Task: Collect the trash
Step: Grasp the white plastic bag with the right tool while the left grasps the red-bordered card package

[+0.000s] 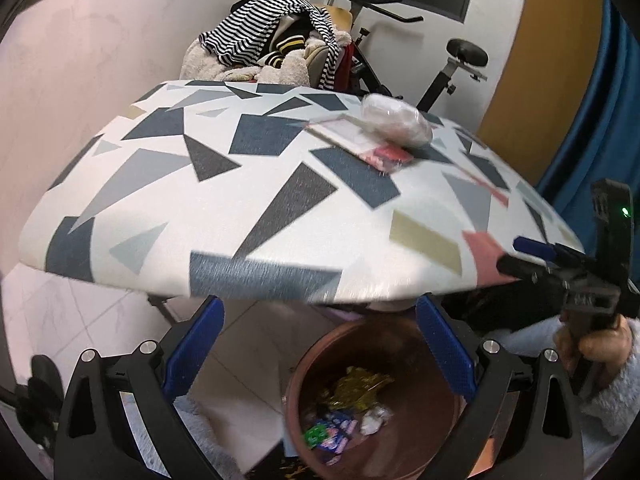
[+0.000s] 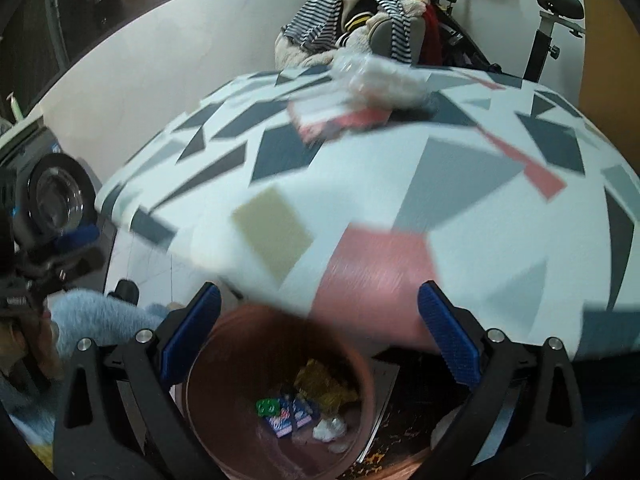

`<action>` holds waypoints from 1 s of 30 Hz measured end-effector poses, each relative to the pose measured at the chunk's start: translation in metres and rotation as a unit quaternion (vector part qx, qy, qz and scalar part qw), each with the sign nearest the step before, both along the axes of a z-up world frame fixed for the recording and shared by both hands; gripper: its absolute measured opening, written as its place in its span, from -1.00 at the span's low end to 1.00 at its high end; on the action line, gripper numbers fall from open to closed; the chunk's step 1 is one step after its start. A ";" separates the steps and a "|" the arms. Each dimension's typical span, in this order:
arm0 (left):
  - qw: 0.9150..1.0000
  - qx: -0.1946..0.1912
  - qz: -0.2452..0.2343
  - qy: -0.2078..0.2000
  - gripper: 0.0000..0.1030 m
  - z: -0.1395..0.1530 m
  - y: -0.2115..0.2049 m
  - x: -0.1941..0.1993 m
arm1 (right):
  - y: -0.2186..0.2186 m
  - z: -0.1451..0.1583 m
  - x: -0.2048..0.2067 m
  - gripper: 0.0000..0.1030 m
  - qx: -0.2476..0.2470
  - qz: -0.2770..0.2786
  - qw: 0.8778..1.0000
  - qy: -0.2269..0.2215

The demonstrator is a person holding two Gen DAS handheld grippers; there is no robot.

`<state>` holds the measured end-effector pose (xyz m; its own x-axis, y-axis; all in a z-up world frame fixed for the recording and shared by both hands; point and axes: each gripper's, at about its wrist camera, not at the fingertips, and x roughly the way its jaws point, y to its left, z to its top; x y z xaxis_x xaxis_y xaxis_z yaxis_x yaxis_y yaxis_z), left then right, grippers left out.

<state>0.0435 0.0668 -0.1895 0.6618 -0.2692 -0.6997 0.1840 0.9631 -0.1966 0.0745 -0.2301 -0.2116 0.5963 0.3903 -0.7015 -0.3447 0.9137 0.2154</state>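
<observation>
Left tool (image 1: pixel 318 346): its 2 blue-padded fingers (image 1: pixel 196 344) stand wide apart, nothing between them. It hangs over the near edge of the worktop (image 1: pixel 248 184), which carries a cloth printed with grey, blue, pink and olive shapes. Directly below and just ahead of this tool sits the brown bin (image 1: pixel 304 376) on the floor, partly tucked under the worktop edge.

Bin contents, left wrist view: a crumpled gold foil wrapper (image 1: pixel 360 388), a green wrapper (image 1: pixel 316 434), blue-and-pink printed packets (image 1: pixel 340 432) and a white crumpled scrap (image 1: pixel 374 420).

Right tool (image 2: pixel 318 334): fingers (image 2: pixel 450 344) likewise spread apart and empty, held above the same bin (image 2: pixel 224 352), with the worktop (image 2: pixel 400 184) ahead and above it. From the left wrist view the right tool (image 1: pixel 532 260) appears at the far right, gripped by a hand (image 1: pixel 596 344) in a pale fluffy sleeve (image 1: pixel 616 396); whether its fingers are apart cannot be told from that angle.

Remaining trash on the worktop, well ahead of both tools toward the far side: a white crumpled plastic bag (image 1: pixel 396 122) lying on a flat red-and-white packet (image 1: pixel 360 140). Both are motion-blurred; print unreadable.

Beyond the worktop: a chair heaped with clothes, a striped garment (image 1: pixel 260 32) on top, and an exercise bike (image 1: pixel 448 72) to its right.
</observation>
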 end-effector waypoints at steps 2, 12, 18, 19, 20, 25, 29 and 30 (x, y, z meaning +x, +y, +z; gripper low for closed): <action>1.000 -0.013 -0.001 0.001 0.83 0.006 0.000 0.011 | -0.004 0.008 0.016 0.89 0.006 -0.001 1.000 -0.003; 0.997 -0.072 0.013 0.009 0.83 0.022 0.004 0.084 | -0.003 0.057 0.163 0.89 0.025 -0.003 0.999 -0.022; 0.994 -0.105 0.018 0.035 0.83 0.021 0.006 0.124 | 0.017 0.042 0.245 0.89 -0.013 -0.028 0.999 0.020; 0.993 -0.107 0.019 0.040 0.83 0.021 0.005 0.131 | 0.017 0.034 0.261 0.89 -0.011 -0.036 0.998 0.046; 0.993 -0.108 0.019 0.044 0.83 0.021 0.005 0.136 | 0.017 0.030 0.268 0.89 -0.002 -0.037 0.997 0.061; 0.988 -0.133 0.027 0.075 0.86 0.017 -0.001 0.168 | 0.012 0.027 0.273 0.50 0.033 -0.004 0.997 0.067; 0.981 -0.154 0.045 0.110 0.88 0.010 -0.017 0.204 | -0.006 0.034 0.261 0.16 0.045 -0.003 0.998 0.043; 0.979 -0.158 0.048 0.115 0.88 0.008 -0.021 0.212 | -0.011 0.035 0.257 0.16 0.045 -0.011 0.998 0.034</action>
